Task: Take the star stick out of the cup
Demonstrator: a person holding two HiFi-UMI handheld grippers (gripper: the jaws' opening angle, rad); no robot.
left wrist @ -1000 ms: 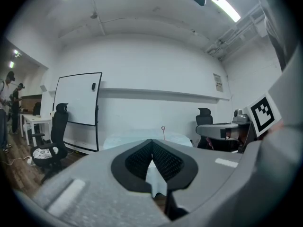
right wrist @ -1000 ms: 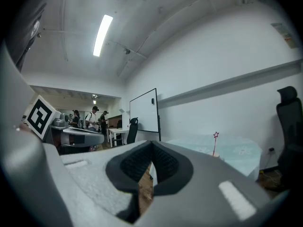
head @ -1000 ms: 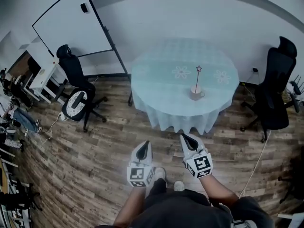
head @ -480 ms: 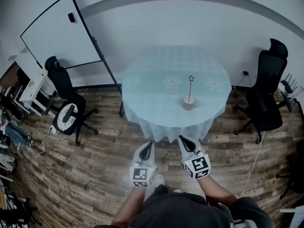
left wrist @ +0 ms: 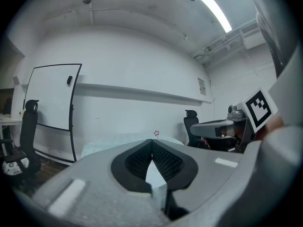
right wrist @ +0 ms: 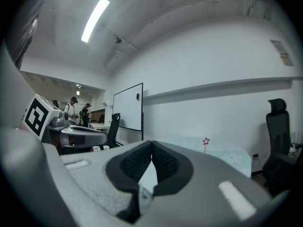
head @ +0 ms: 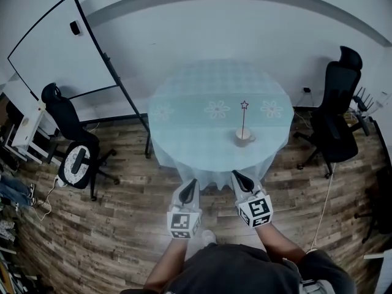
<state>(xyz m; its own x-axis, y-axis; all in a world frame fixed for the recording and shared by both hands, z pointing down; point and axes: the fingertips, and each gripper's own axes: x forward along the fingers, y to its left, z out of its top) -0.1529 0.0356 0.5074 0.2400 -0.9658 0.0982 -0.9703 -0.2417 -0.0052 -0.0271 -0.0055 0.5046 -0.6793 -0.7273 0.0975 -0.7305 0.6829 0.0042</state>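
A thin star stick (head: 243, 118) stands upright in a pale cup (head: 244, 137) on the near right part of a round table with a light blue cloth (head: 202, 133). My left gripper (head: 189, 186) and right gripper (head: 237, 177) are held low in front of me, just short of the table's near edge, both shut with nothing in them. Far ahead in the left gripper view, the star (left wrist: 156, 133) shows above the shut left gripper (left wrist: 152, 144). It also shows as the star (right wrist: 206, 141) to the right of the shut right gripper (right wrist: 152, 145).
A whiteboard on a stand (head: 55, 54) is left of the table. One black office chair (head: 70, 155) stands at the left, another black chair (head: 334, 115) at the right. The floor is wood planks (head: 116, 237). People (right wrist: 73, 109) stand far off in the right gripper view.
The table has come closer to me and my grippers, and the whiteboard and left chair have slid leftward in view. Both grippers stay shut, side by side.
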